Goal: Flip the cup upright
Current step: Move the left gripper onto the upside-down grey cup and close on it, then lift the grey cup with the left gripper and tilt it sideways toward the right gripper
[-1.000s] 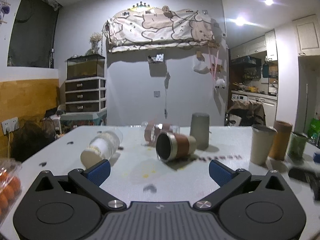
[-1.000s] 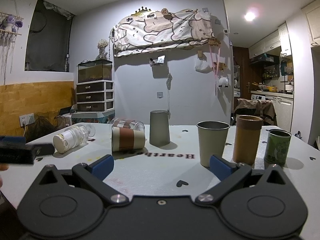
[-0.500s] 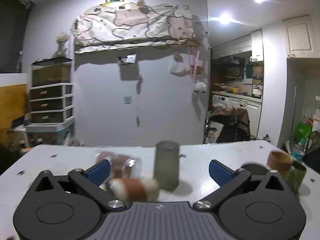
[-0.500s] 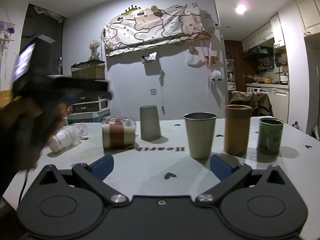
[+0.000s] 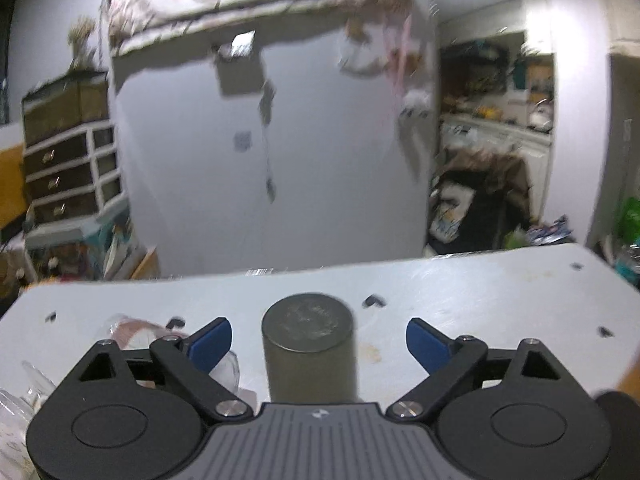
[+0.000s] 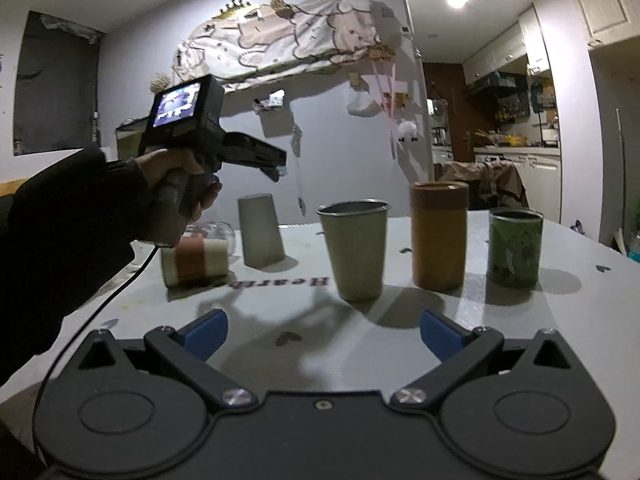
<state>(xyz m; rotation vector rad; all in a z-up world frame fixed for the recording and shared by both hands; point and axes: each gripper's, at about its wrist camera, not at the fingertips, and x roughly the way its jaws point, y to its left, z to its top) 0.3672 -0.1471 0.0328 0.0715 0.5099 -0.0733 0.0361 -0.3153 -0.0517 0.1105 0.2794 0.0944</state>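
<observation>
A grey cup (image 5: 309, 354) stands upside down on the white table (image 5: 480, 300). My left gripper (image 5: 319, 343) is open, its blue fingertips on either side of the cup, apart from it. In the right wrist view the same grey cup (image 6: 261, 235) stands behind a cream cup with a brown band (image 6: 195, 261) lying on its side, and the left gripper's body (image 6: 208, 148) hovers above them in a hand. My right gripper (image 6: 323, 331) is open and empty above the table's near part.
A metal cup (image 6: 355, 249), a tall brown cup (image 6: 439, 234) and a green cup (image 6: 515, 247) stand upright on the right. A clear glass cup (image 6: 212, 232) lies on its side behind the cream cup; it also shows in the left wrist view (image 5: 132, 330).
My left gripper has moved forward and up over the table, from the lying cups to the upside-down grey cup. My right gripper has drifted slightly; both stay open.
</observation>
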